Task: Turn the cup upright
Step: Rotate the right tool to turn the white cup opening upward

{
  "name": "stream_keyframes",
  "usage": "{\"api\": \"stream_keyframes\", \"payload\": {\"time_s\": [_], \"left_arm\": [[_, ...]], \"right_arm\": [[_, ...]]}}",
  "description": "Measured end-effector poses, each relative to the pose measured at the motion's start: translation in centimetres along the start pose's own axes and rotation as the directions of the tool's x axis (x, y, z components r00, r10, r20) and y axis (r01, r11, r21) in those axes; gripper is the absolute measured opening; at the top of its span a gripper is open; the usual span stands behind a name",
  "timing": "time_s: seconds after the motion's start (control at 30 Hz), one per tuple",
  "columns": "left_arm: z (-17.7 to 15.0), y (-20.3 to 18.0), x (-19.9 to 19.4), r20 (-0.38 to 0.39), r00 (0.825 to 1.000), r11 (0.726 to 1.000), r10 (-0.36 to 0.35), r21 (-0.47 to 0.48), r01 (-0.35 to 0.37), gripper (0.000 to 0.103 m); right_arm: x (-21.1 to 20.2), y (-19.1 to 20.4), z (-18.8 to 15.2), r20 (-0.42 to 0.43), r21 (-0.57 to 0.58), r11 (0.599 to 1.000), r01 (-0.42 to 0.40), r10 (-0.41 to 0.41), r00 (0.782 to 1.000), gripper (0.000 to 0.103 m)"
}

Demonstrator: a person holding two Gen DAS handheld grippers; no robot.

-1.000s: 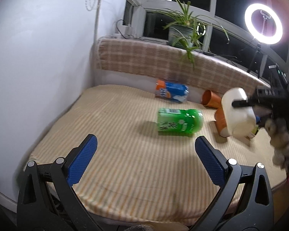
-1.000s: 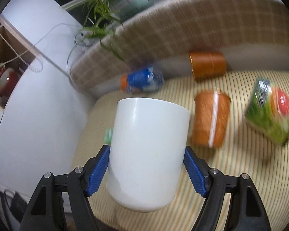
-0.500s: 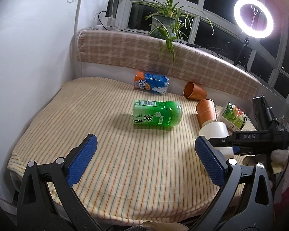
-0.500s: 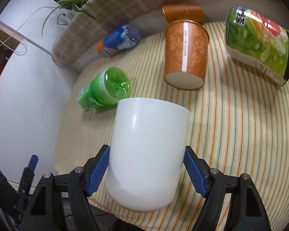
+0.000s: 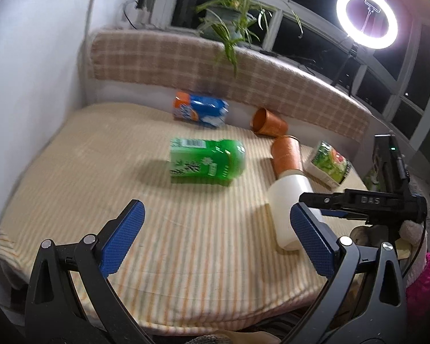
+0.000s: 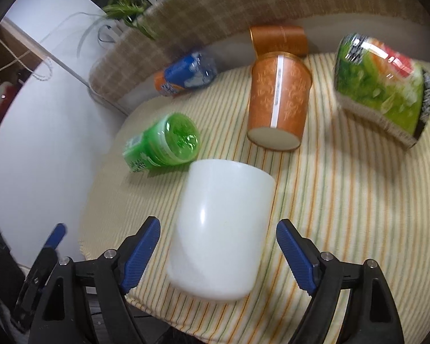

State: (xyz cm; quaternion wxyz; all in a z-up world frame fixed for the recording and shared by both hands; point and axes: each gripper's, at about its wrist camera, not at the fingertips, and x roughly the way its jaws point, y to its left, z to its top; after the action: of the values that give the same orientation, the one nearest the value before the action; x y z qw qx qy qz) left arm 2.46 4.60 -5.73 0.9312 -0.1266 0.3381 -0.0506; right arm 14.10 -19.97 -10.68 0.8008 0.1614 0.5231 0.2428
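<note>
A plain white cup [image 6: 220, 229] stands on the striped cushion [image 6: 329, 200] between the fingers of my right gripper [image 6: 218, 246]. The jaws stand open, with a gap on each side of the cup. In the left wrist view the white cup [image 5: 289, 200] stands at the right, and the right gripper's black body [image 5: 361, 200] reaches to it from the right. My left gripper [image 5: 215, 238] is open and empty, low over the cushion's front, to the left of the cup.
A green bottle [image 5: 206, 162] lies mid-cushion. A blue-orange bottle [image 5: 199, 109] and an orange paper cup on its side [image 5: 268, 121] lie by the plaid backrest. Another orange paper cup [image 6: 278, 103] and a green snack pack [image 6: 384, 86] lie behind the white cup.
My right gripper has opened and let go of the white cup, which now stands on the cushion. The left gripper has shifted a little closer to the cushion.
</note>
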Motion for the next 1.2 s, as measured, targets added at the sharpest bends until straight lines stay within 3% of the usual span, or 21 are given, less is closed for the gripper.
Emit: {"api": "stream_keyframes", "payload": {"time_s": [0.1,0.23,0.33,0.47,0.57,0.8,0.93,1.2], "left_arm": [[0.5,-0.2,1.4,-0.067,0.995,0.997,-0.074,-0.023,0.073,0.103],[1.2,-0.5,3.8,-0.164,0.968,0.981,-0.188,-0.089,0.175,0.103],[1.7,-1.3,5.5,-0.226,0.936,0.960,-0.271,-0.133,0.246,0.103],[2.2,-2.0,8.8,-0.310,0.874,0.921,-0.375,-0.231,0.313,0.102],[2.3,-2.1,11.2,-0.363,0.830,0.897,-0.423,-0.297,0.327,0.098],[2.1,-3.4,14.9,-0.426,0.761,0.860,-0.490,-0.380,0.341,0.097],[2.0,-3.7,16.1,-0.444,0.739,0.849,-0.507,-0.407,0.337,0.096],[1.9,-4.3,17.3,-0.466,0.729,0.853,-0.501,-0.408,0.326,0.088]], "right_arm": [[-1.9,-0.5,-0.7,0.043,0.002,1.000,-0.008,0.008,0.999,0.087],[-4.5,-1.7,-2.2,0.095,0.037,0.999,-0.012,0.009,0.995,0.087],[-6.3,-3.0,-3.4,0.128,0.074,0.997,-0.011,0.002,0.992,0.087],[-8.2,-5.2,-5.3,0.158,0.146,0.989,-0.002,-0.022,0.987,0.087],[-9.3,-6.4,-6.5,0.176,0.189,0.982,0.009,-0.043,0.983,0.087],[-11.2,-8.0,-8.1,0.210,0.244,0.969,0.030,-0.083,0.974,0.087],[-11.3,-8.2,-8.6,0.210,0.255,0.966,0.027,-0.083,0.974,0.087],[-11.2,-8.4,-9.0,0.207,0.264,0.964,0.028,-0.085,0.975,0.087]]}}
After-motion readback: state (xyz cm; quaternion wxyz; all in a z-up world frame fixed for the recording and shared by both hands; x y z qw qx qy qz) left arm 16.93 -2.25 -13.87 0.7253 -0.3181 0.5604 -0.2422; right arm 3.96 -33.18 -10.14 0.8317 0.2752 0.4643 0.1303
